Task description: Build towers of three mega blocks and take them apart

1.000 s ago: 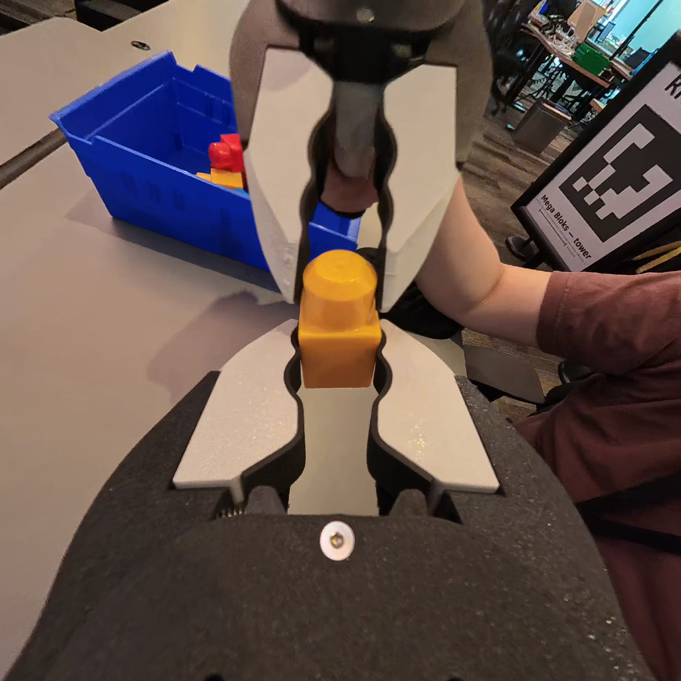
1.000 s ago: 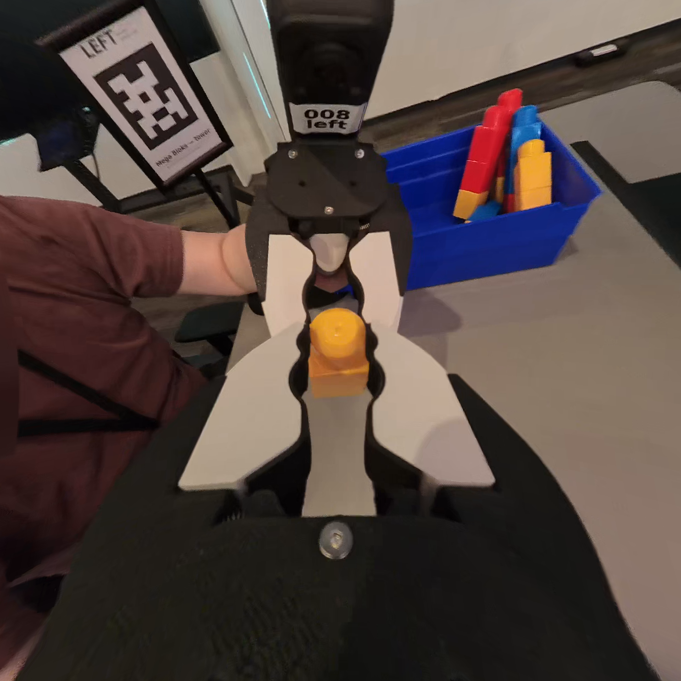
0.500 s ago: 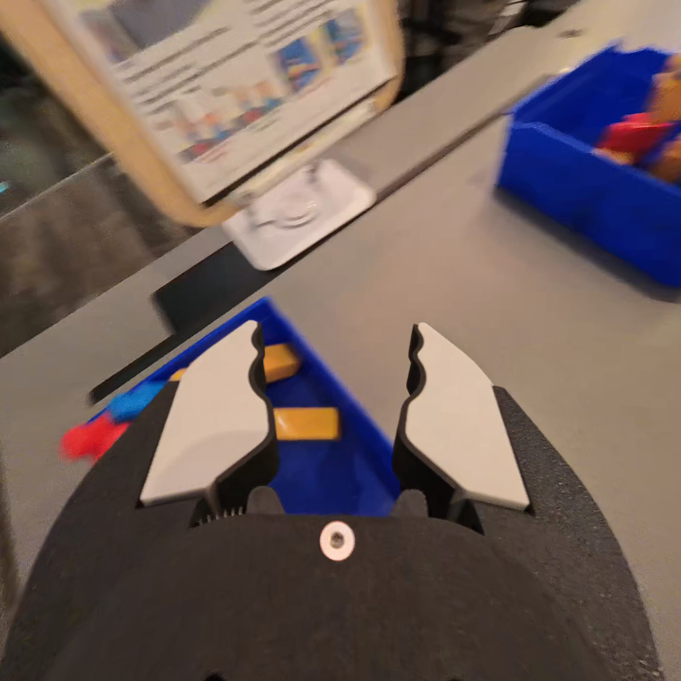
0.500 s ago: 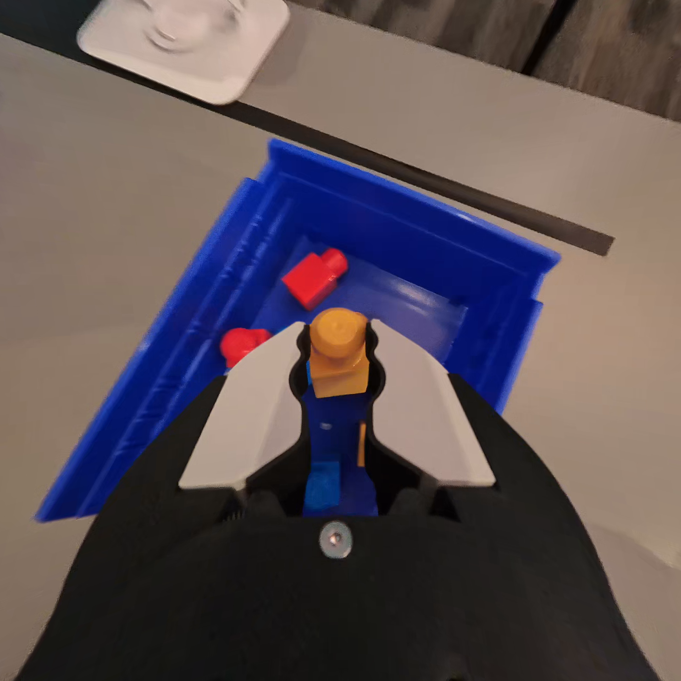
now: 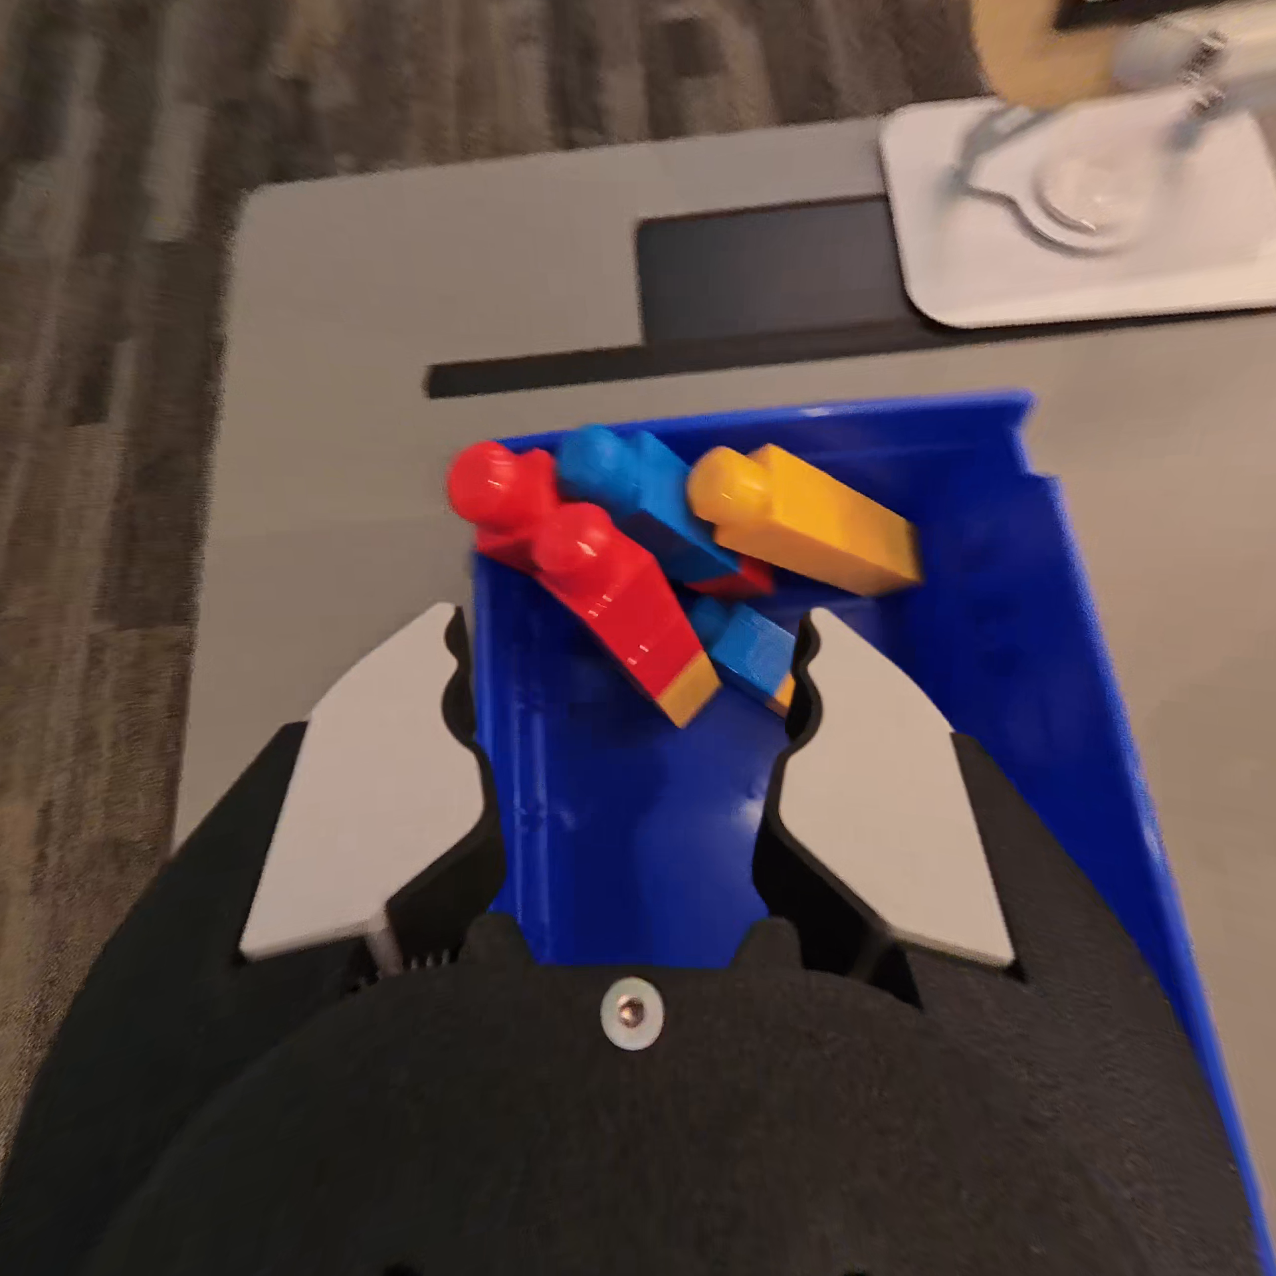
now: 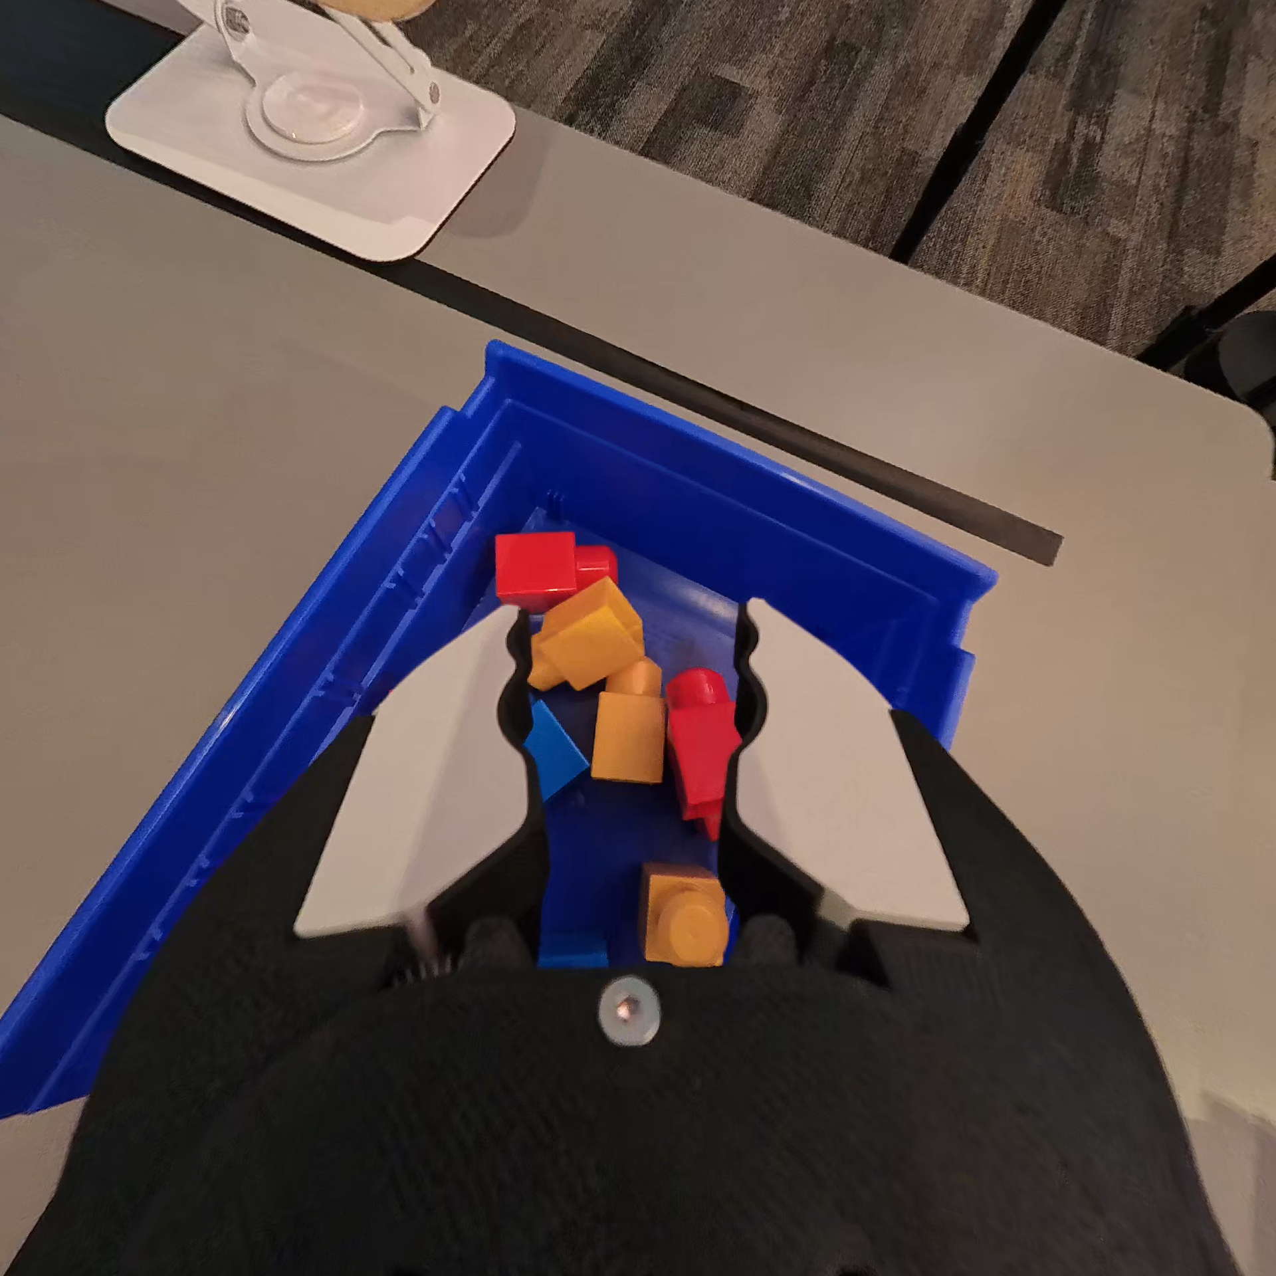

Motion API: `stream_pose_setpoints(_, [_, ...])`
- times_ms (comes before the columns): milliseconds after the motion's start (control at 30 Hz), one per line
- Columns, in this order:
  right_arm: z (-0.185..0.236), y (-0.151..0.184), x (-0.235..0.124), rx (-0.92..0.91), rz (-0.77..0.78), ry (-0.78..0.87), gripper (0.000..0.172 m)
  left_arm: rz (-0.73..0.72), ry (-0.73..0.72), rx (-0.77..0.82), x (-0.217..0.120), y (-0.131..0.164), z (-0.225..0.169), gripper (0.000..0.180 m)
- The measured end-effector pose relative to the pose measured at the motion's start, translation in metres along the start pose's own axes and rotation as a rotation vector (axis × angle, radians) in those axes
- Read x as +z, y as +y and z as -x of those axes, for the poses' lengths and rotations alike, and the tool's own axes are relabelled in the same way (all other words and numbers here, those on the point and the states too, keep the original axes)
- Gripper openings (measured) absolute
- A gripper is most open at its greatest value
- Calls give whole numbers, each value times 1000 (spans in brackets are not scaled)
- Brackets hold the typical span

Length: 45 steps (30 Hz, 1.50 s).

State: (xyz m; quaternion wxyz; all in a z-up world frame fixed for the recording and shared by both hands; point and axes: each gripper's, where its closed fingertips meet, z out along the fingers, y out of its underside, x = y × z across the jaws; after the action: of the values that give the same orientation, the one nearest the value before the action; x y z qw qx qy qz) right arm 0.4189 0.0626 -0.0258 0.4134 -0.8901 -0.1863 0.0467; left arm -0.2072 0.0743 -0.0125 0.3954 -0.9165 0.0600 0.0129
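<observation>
Two hand-held tongs hang over blue plastic bins on a grey table point(image 6: 207, 414), each spread wide and gripping nothing. The left gripper point(image 5: 632, 663) has white fingers point(image 5: 387, 759) with black wavy pads, one on each side of the left wall of a blue plastic bin point(image 5: 980, 621). Just beyond its tips, leaning towers of plastic blocks crowd the bin's far left corner: a red tower with an orange base point(image 5: 614, 607), a blue one point(image 5: 642, 504), an all-orange one point(image 5: 808, 525) and a short blue piece point(image 5: 752, 649).

The right gripper point(image 6: 628, 642) hovers above a second blue plastic bin point(image 6: 759, 497) near the table's far edge. Loose single blocks lie on the bin floor between and under its fingers: a red cube block point(image 6: 538, 566) at the far corner, orange blocks point(image 6: 587, 642) point(image 6: 628, 732) point(image 6: 683, 911), a red block point(image 6: 701, 739) and a blue block point(image 6: 552, 752). Farther off, a white stand base point(image 6: 311, 138) sits at the table's far left edge.
</observation>
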Motion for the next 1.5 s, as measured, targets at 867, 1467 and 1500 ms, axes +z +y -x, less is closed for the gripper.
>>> stream_pose_setpoints(867, [10, 12, 15, -80, 94, -2, 58, 198, -193, 1, 71, 44, 9, 54])
stream_pose_setpoints(1467, [308, -91, -80, -281, -422, -1049, 69, -353, 923, 374, -178, -23, -240, 47])
stream_pose_setpoints(1500, [337, -89, -94, -286, -436, -1186, 72, -355, 974, 400, -185, -18, -254, 47])
